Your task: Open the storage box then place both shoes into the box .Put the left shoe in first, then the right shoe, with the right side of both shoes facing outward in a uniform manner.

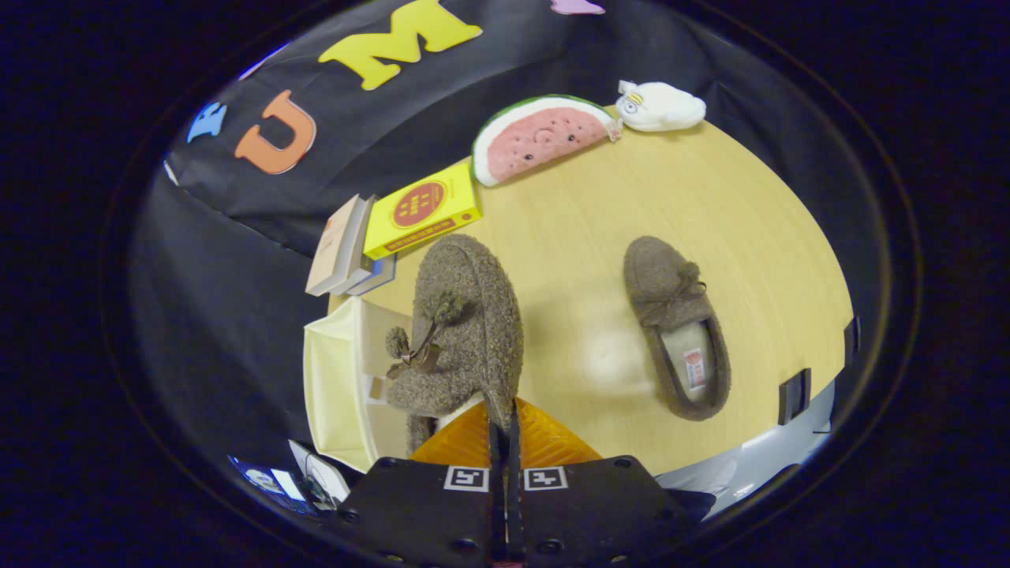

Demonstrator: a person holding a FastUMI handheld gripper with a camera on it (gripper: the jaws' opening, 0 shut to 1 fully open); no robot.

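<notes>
**Slipper in my tool, over the open box**

My tool (505, 422) is clamped on the heel rim of one brown slipper (465, 331); both fingers pinch it, nearly closed. The slipper hangs toe away from me, long axis running straight ahead, bow facing the cream storage box (335, 386). Its heel is hidden behind my fingers. The slipper covers part of the box; contact unclear. The second slipper (675, 327) lies flat on the desk (584, 237), well apart, toe pointing away, opening up.
</notes>
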